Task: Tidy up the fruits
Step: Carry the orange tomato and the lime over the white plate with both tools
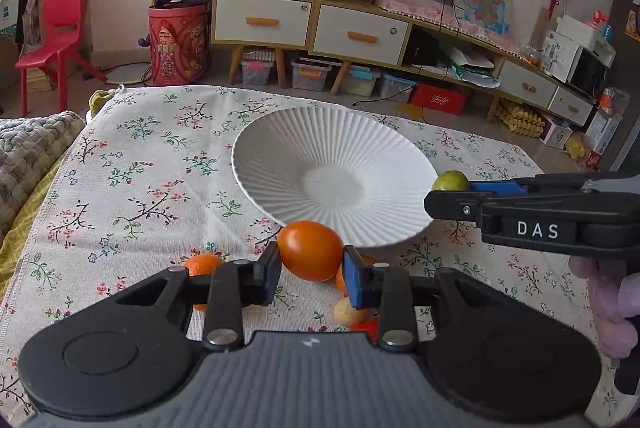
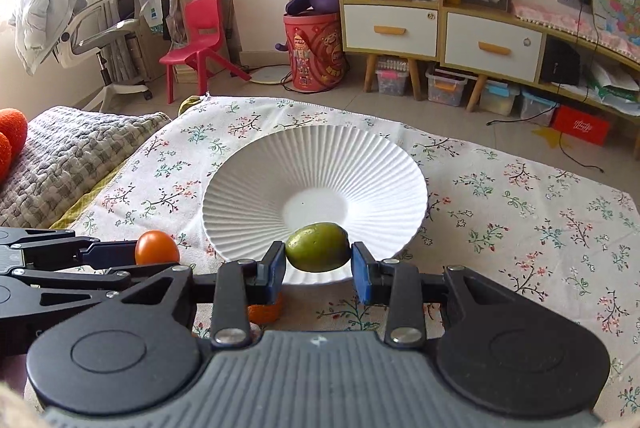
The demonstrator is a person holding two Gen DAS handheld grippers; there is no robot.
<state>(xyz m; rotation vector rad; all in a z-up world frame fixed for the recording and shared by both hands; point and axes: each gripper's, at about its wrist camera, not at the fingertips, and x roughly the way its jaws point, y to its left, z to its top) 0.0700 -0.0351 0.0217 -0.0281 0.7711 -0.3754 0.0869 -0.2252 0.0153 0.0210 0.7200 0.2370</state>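
A white ribbed plate (image 1: 280, 144) (image 2: 248, 188) lies on the floral cloth with nothing in it. My left gripper (image 1: 311, 274) is shut on a smooth orange fruit (image 1: 310, 255), held just above the cloth at the plate's near rim; the fruit also shows in the right wrist view (image 2: 157, 247). My right gripper (image 2: 319, 265) is shut on a green fruit (image 2: 318, 247), held over the plate's near edge; it also shows in the left wrist view (image 1: 450, 182). Loose on the cloth lie a mandarin (image 1: 202, 265), a small yellow fruit (image 1: 347, 313) and a red fruit (image 1: 366, 328).
The floral cloth (image 1: 140, 188) covers the table. A grey quilted blanket (image 2: 76, 152) lies at the left edge, with orange knitted things (image 2: 12, 132) on it. Beyond the table stand a red chair (image 2: 196, 32), a red bin (image 2: 314, 48) and shelf units (image 2: 400, 8).
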